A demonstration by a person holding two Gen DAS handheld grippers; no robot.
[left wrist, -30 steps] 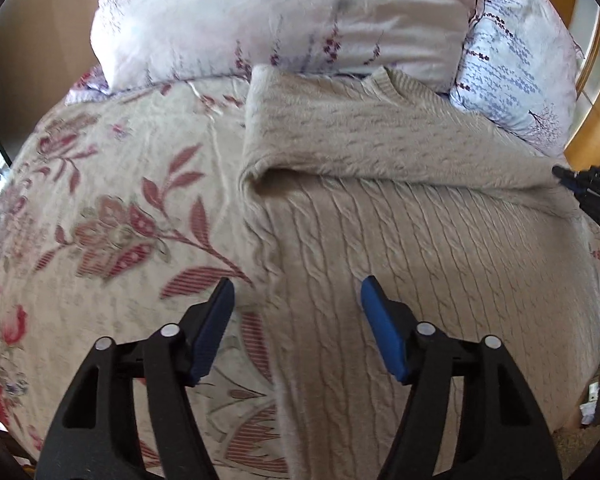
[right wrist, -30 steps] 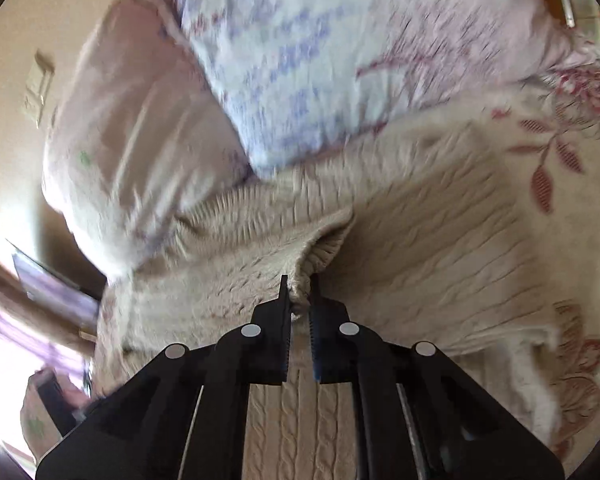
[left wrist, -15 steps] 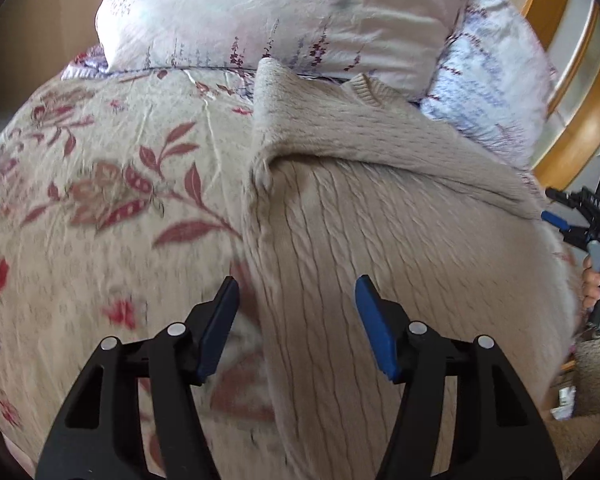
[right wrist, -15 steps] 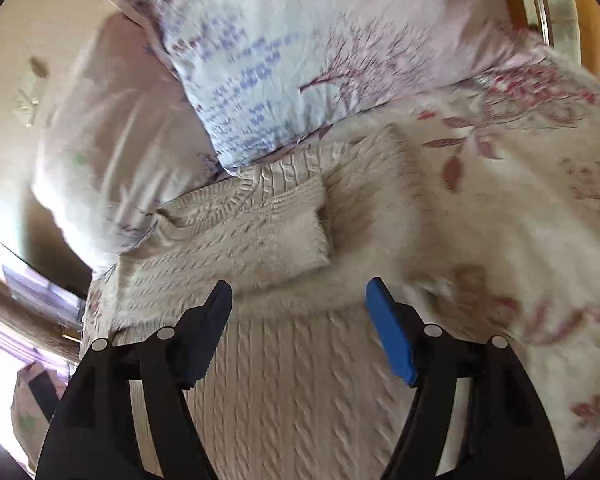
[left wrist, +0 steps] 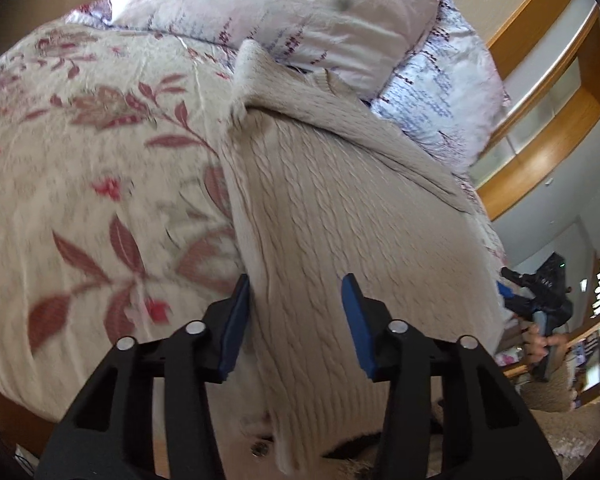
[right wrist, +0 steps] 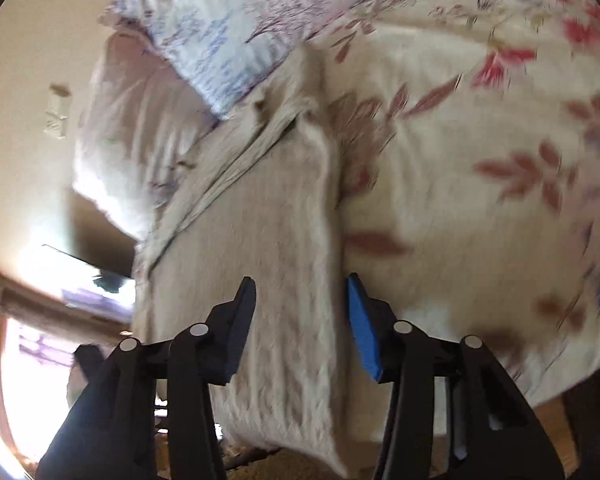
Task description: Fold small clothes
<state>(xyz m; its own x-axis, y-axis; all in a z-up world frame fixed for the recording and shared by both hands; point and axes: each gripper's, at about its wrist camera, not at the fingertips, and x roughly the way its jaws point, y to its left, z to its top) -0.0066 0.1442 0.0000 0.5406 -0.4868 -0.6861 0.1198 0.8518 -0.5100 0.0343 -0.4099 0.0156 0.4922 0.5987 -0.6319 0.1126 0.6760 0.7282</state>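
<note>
- The left gripper [left wrist: 296, 304] points down at a slant over the near end of the sweater [left wrist: 340, 208]; its jaws are closing, the sweater's left edge lies between them, and the pads do not look pressed on it.
- The right gripper [right wrist: 302, 308] tilts down the same way over the sweater's [right wrist: 260, 248] right edge; its jaws are closing too, with the knit between them, though blur makes contact hard to judge.
- In the left view the right gripper [left wrist: 512, 300] shows at about 3 o'clock, held in a hand [left wrist: 538, 344].
- The sweater lies flat on the flowered bedspread [left wrist: 80, 168], its long axis running from 6 towards 12 o'clock, sleeve folded across the top.
- Its neck end reaches the pillows [left wrist: 284, 8] at 12 o'clock.
</note>
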